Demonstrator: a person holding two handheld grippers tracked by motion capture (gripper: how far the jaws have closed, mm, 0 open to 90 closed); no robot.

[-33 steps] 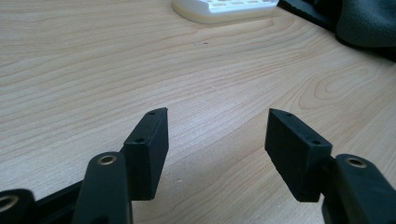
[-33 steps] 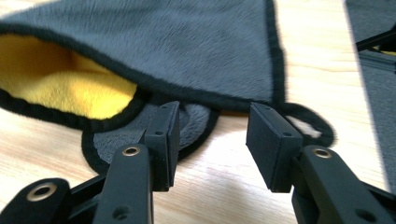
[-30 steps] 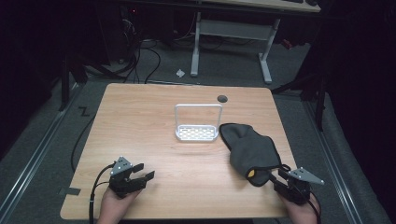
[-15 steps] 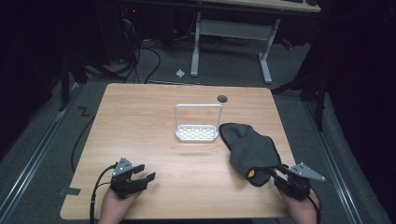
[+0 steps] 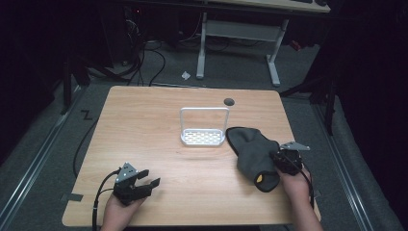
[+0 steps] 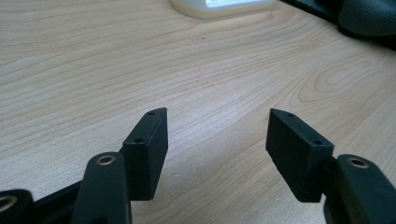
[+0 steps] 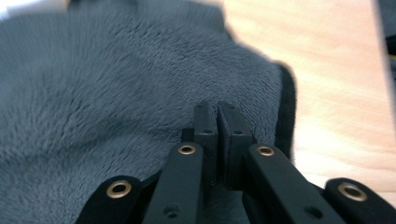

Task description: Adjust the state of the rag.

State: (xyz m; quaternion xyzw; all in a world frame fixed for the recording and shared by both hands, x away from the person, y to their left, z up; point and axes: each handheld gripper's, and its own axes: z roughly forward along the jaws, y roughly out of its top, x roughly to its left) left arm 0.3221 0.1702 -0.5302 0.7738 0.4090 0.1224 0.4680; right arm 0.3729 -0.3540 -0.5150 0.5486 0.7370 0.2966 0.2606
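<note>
The right tool [image 7: 217,112], jaws clenched together, blurs against the grey cloth [image 7: 116,93]; the left tool [image 6: 217,135] gapes released.

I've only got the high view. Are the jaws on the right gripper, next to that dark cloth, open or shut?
Observer: Shut. In the right gripper view, the right gripper has its jaws pressed together, and I see no cloth between them.
Operator: What's the cloth like up close?
Observer: The cloth is grey and fleecy, with a black trim along its edge. It lies right under and ahead of the jaws.
</note>
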